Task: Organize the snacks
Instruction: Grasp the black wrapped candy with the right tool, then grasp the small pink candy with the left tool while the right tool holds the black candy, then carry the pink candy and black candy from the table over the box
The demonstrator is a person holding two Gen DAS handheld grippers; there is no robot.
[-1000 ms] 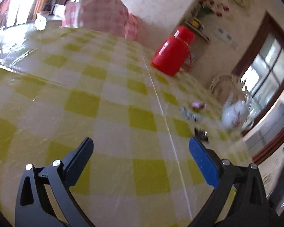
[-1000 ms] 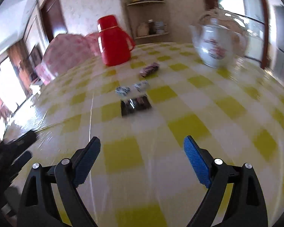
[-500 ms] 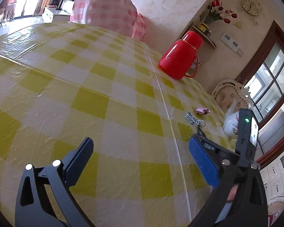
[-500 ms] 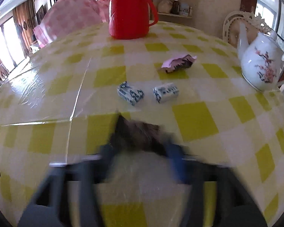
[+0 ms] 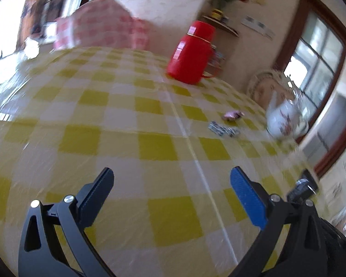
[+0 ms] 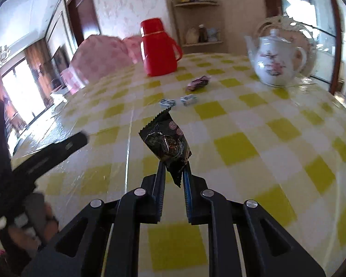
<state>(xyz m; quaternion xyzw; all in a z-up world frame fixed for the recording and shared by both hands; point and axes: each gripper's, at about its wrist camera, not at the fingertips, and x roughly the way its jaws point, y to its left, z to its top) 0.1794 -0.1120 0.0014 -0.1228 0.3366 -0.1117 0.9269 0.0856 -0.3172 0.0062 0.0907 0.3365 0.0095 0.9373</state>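
Snacks are what I am sorting, and one of them, a small black foil snack packet (image 6: 167, 143) with a crimped, saw-toothed end, is pinched in my right gripper (image 6: 173, 173). My jaws are together on its lower corner, and the rest of the packet stands up and leans left, clear of the yellow-and-white checked tablecloth (image 6: 253, 124). I judge it light and limp, with slick, crinkly film that could slide out of a corner hold; a grip across the flat sealed edge seems safest, since squeezing the filled middle might crush what is inside.

Farther off on the cloth lie two little blue-and-white wrapped sweets (image 6: 178, 101) side by side, and beyond them a pink crumpled wrapper (image 6: 199, 83), with a red plastic thermos jug (image 6: 159, 48) at the far side and a white flowered china teapot (image 6: 275, 63) at the far right.

My right gripper points forward, raised above the near part of the table. My left gripper (image 5: 171, 185) hangs low over the cloth with its fingers spread wide, holding nothing, aimed towards the sweets.
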